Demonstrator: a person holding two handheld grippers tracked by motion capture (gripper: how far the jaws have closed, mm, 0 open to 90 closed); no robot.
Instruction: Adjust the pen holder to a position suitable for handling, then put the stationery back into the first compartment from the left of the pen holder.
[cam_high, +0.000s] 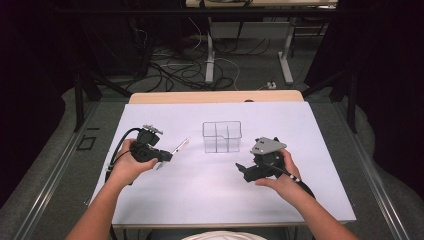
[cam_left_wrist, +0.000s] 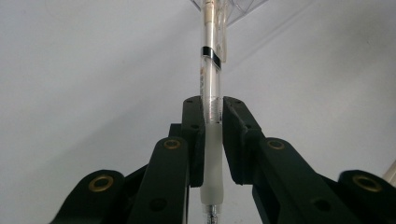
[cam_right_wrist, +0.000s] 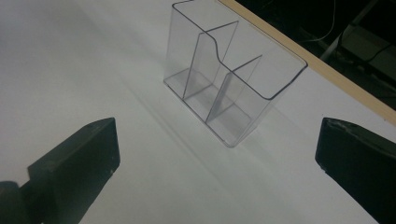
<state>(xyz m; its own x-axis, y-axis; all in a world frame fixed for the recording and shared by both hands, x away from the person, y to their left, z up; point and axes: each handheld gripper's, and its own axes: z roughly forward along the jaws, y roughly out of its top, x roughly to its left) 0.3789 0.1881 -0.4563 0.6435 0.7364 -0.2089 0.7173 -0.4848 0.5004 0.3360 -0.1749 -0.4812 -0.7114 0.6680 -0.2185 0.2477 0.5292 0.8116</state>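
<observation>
My left gripper (cam_left_wrist: 212, 140) has its fingers (cam_left_wrist: 196, 140) closed on a clear pen (cam_left_wrist: 211, 93), clamped at the frosted grip section, with the barrel running straight out ahead between the tips. A black band circles the barrel farther up, and the pen's far end reaches toward the clear plastic organizer (cam_left_wrist: 233, 9) at the top of the left gripper view. From the high view the pen (cam_high: 179, 147) sticks out of the left gripper (cam_high: 165, 157) toward the right and away from me, above the white worktop (cam_high: 200, 195), its tip near the organizer (cam_high: 222, 136) but apart from it.

My right gripper (cam_right_wrist: 215, 158) has its fingers (cam_right_wrist: 79, 163) spread wide with nothing between them. Through the gap I see the organizer (cam_right_wrist: 229, 79) standing upright on the worktop (cam_right_wrist: 70, 60), its inner walls dividing it into compartments, none holding anything I can see. In the high view the right gripper (cam_high: 245, 172) sits just off the organizer's right front corner, not touching it, with the grey three-cornered plate on top.

My left hand (cam_high: 127, 165) and right hand (cam_high: 280, 180) each wrap a gripper handle, forearms coming in from the near edge. The organizer stands near the middle of the worktop, between the two grippers. Beyond the worktop's wooden far edge, cables (cam_high: 200, 70) lie on the floor among table legs.
</observation>
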